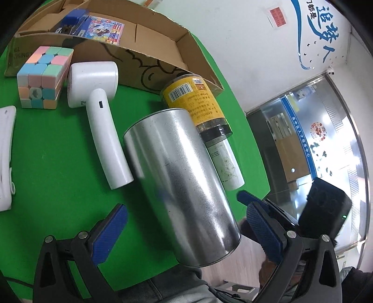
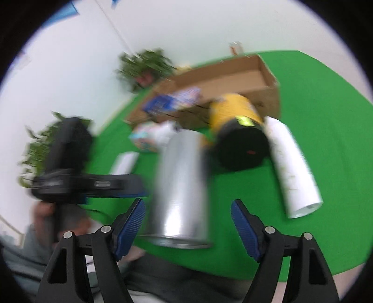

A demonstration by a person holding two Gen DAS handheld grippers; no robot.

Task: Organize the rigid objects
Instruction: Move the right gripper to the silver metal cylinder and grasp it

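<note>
A silver tin can (image 1: 181, 184) lies on its side on the green table, its near end past the table's front edge. My left gripper (image 1: 186, 223) is open, its blue pads on either side of the can's near end without touching. The blurred right wrist view shows the same can (image 2: 181, 186) between the open pads of my right gripper (image 2: 188, 218). A yellow-labelled jar with a black lid (image 1: 193, 102) and a white tube (image 1: 229, 165) lie beyond it. A white handheld device (image 1: 100, 116) and a pastel puzzle cube (image 1: 43, 77) lie to the left.
An open cardboard box (image 1: 153, 46) at the back holds a blue item (image 1: 72, 18) and a colourful packet (image 1: 105, 29). A white object (image 1: 5, 158) lies at the left edge. The right gripper (image 1: 256, 205) shows beside the can. Potted plants (image 2: 144, 67) stand behind the table.
</note>
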